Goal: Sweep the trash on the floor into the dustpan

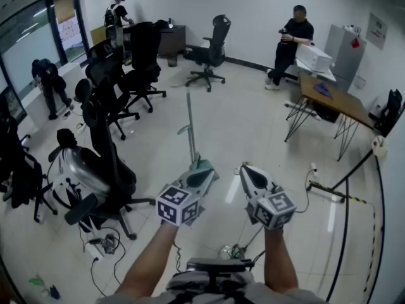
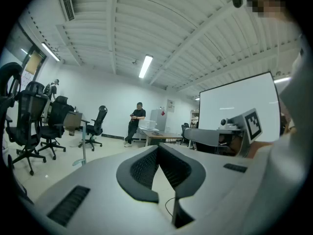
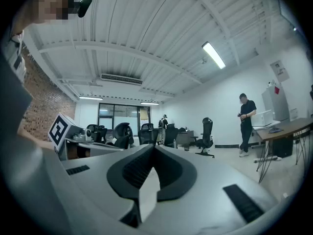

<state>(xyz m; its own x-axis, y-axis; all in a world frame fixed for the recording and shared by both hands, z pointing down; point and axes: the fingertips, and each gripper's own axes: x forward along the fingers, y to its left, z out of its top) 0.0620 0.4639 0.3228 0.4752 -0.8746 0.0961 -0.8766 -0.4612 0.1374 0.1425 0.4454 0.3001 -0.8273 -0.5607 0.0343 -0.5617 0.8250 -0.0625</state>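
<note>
A long-handled green dustpan (image 1: 190,135) stands upright on the pale floor just beyond my hands. Its pan (image 1: 204,166) sits right by the tip of my left gripper (image 1: 206,173). In the left gripper view the dustpan (image 2: 82,146) is some way off to the left. My left gripper (image 2: 159,149) is shut with nothing between its pads. My right gripper (image 1: 245,170) is beside it, also shut and empty, and the right gripper view shows its closed tips (image 3: 152,150) pointing level into the room. I can make out no trash or broom near the grippers.
A cluster of black office chairs (image 1: 114,106) fills the left side. A wooden table (image 1: 335,100) on thin legs stands at the right, with a person (image 1: 291,40) behind it. A cable (image 1: 329,190) lies on the floor at right. Other people stand at the far left.
</note>
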